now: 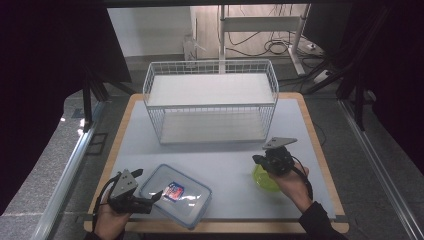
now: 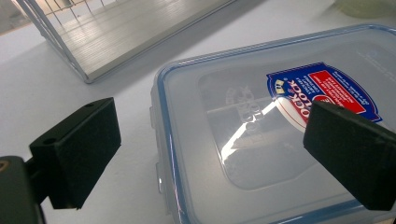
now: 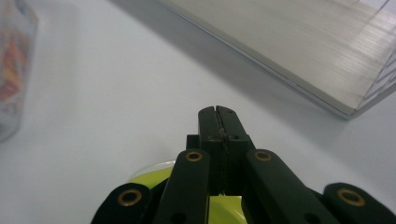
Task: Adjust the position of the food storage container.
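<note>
Clear container (image 1: 175, 195) lies at seven o'clock on the surface (image 1: 225, 160); left gripper (image 1: 152, 199) fingers gape around its corner. Right gripper (image 1: 259, 160), fingers pressed together empty, hovers above the green bowl (image 1: 264, 181).

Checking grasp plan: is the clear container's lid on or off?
On. The blue-rimmed lid sits flat on the container, label facing up. Whether its side latches are clipped down, cannot tell.

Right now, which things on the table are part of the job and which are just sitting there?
In use:
- left gripper, open at the plastic box
- right gripper, shut, over the green bowl

Idle:
- wire basket
- table
</note>
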The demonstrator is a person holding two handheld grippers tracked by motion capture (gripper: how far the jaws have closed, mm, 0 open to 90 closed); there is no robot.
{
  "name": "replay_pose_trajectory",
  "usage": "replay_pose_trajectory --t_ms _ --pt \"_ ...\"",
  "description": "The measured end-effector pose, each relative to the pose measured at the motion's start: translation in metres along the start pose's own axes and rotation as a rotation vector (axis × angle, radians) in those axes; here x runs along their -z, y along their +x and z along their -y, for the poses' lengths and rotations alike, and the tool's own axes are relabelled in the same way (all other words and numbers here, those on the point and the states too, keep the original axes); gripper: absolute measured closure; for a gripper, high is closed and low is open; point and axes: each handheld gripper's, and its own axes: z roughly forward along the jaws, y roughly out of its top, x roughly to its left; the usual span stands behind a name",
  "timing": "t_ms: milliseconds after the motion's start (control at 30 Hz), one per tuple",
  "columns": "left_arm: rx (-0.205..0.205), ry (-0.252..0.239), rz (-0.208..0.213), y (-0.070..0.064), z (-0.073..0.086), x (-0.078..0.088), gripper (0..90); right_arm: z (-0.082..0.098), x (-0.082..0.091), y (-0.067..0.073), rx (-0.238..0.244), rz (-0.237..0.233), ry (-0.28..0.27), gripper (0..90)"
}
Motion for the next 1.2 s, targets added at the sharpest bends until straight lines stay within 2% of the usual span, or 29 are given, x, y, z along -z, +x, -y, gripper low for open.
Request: replay_pose_trajectory --t_ms 100,233,367,500,567,600,767,833,1000,1133,1200 --pt "0.0 -0.001 0.001 0.0 0.0 0.0 3.9 0.0 0.008 0.01 0.014 -0.019 -0.016 90.0" --pt "-0.001 -0.001 0.0 0.0 0.0 0.0 3.9 0.006 0.015 0.026 0.016 -0.074 -0.009 90.0" --pt "-0.003 0.0 0.001 0.0 0.0 0.0 3.9 0.016 0.023 0.043 0.03 -0.11 -0.002 90.0" --pt "-0.003 0.0 0.0 0.0 0.0 0.0 3.9 0.029 0.028 0.055 0.057 -0.113 0.037 90.0" --pt "-0.002 0.001 0.0 0.0 0.0 0.0 3.9 0.036 0.03 0.054 0.061 -0.095 0.053 90.0" --pt "-0.002 0.002 0.001 0.0 0.0 0.0 3.8 0.039 0.032 0.052 0.047 -0.094 0.054 90.0" --pt "-0.001 0.004 -0.001 0.0 0.0 0.0 3.8 0.05 0.04 0.039 0.003 -0.069 0.051 90.0" --pt "0.0 0.006 -0.002 0.0 0.0 0.0 3.8 0.054 0.042 0.034 -0.015 -0.073 0.042 90.0" --pt "0.007 0.012 0.002 0.0 0.0 0.0 3.6 0.058 0.047 0.026 -0.032 -0.048 0.032 90.0" --pt "0.013 0.034 -0.013 0.001 -0.001 0.001 2.9 0.058 0.047 0.028 -0.025 -0.029 0.035 90.0" --pt "0.019 0.066 -0.029 0.003 -0.002 0.002 2.4 0.057 0.047 0.031 -0.021 -0.039 0.032 90.0"
